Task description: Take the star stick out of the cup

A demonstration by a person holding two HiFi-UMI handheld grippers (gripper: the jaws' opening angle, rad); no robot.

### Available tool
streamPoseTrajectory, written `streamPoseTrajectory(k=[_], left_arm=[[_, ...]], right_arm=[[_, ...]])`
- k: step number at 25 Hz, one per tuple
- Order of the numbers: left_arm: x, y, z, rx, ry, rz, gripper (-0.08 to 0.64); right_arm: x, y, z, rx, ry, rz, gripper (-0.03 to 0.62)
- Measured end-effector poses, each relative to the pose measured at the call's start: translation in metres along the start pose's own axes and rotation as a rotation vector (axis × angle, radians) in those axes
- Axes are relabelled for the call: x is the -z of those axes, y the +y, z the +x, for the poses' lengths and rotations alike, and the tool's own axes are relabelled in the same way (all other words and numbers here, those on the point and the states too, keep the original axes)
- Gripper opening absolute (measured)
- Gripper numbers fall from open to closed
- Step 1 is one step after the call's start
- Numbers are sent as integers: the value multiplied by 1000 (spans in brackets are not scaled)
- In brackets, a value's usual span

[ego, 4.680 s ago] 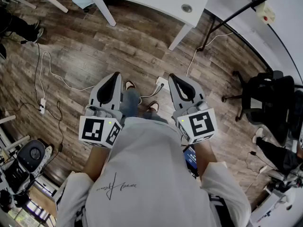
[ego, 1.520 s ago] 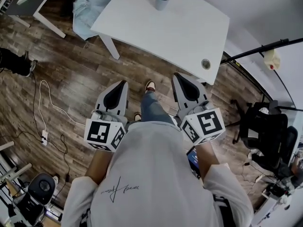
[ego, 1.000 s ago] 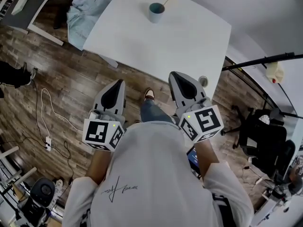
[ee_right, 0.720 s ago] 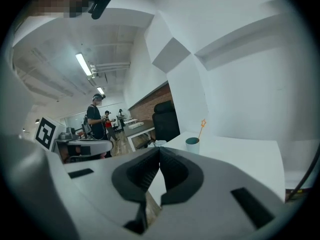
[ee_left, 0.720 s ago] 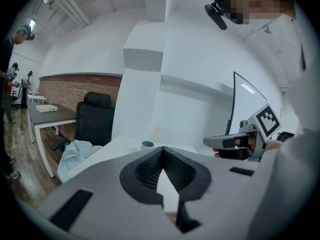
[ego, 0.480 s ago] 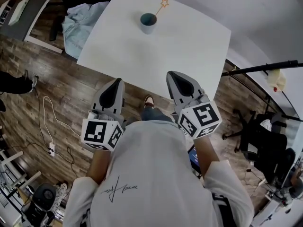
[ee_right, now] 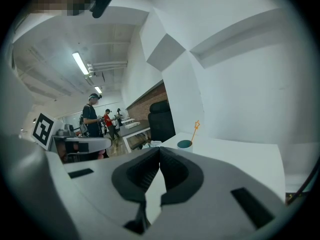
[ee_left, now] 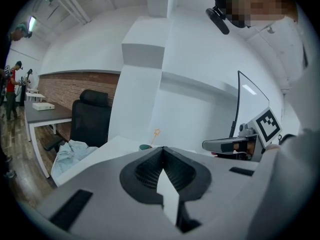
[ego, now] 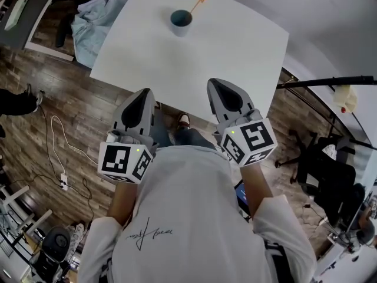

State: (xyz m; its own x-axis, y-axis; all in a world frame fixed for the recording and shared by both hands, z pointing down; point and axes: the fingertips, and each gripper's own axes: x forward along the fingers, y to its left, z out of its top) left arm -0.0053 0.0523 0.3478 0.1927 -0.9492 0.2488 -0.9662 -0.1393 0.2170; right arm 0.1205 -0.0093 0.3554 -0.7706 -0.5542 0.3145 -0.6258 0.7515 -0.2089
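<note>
Head view is showing the cup (ego: 181,20) standing near the far edge of the white table (ego: 235,58), toward its left side, with the star stick (ego: 198,0) leaning out of it toward the far edge, its star end clear above the rim and probably the easiest part to pinch. The person is holding the left gripper (ego: 141,99) and the right gripper (ego: 219,90) side by side over the near edge, well apart from the cup — both with jaws pressed together on nothing, I'd guess because the reach is not yet begun.
</note>
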Motion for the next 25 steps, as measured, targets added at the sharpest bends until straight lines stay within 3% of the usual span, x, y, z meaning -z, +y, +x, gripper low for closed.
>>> streamPoseTrajectory(k=[9, 25], left_arm=[[-18, 26, 34, 55, 13, 22, 3], [-54, 81, 113, 254, 74, 60, 3]], right_arm=[[-7, -9, 35, 50, 6, 22, 9], [-31, -39, 123, 191, 15, 108, 11]])
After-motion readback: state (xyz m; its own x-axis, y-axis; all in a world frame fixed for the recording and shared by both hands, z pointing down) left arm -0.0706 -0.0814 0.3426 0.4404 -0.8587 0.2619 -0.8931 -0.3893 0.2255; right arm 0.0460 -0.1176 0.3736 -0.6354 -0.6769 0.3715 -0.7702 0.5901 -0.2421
